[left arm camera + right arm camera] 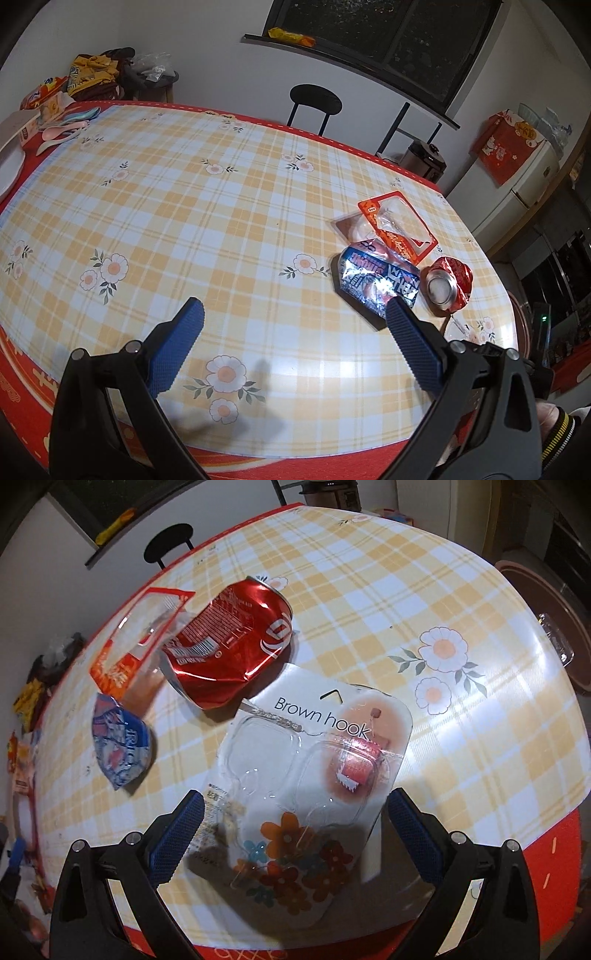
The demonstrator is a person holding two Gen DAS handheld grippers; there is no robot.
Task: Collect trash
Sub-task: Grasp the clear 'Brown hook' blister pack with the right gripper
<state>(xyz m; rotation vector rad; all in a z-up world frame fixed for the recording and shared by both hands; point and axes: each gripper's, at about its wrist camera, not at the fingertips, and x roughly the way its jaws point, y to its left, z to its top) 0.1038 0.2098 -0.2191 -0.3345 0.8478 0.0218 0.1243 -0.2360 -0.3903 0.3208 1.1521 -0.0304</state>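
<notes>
Trash all on the table and nothing collected, as far as these views show. Landmark is the crushed red aluminium drink can [236, 646], lying on its side on the yellow-and-white checked floral tablecloth [424, 590]. Just beside it, on the side nearer the right gripper [295, 805], lies the clear plastic blister pack on its white "Brown hook" card [314, 775], and that gripper hangs above the pack with its blue-padded fingers [177, 830] spread wide, one either side, gripping nothing (whether they touch the card I cannot tell). Left of the can sits the orange-and-clear torn plastic packet [129, 646], and below that the crumpled blue-and-white foil wrapper [122, 749]. Over in the left wrist view, the left gripper [295, 314] hovers near the wrapper, jaws wide, empty too. Four pieces left to gather, I'd judge; no bin or bag shows anywhere.
</notes>
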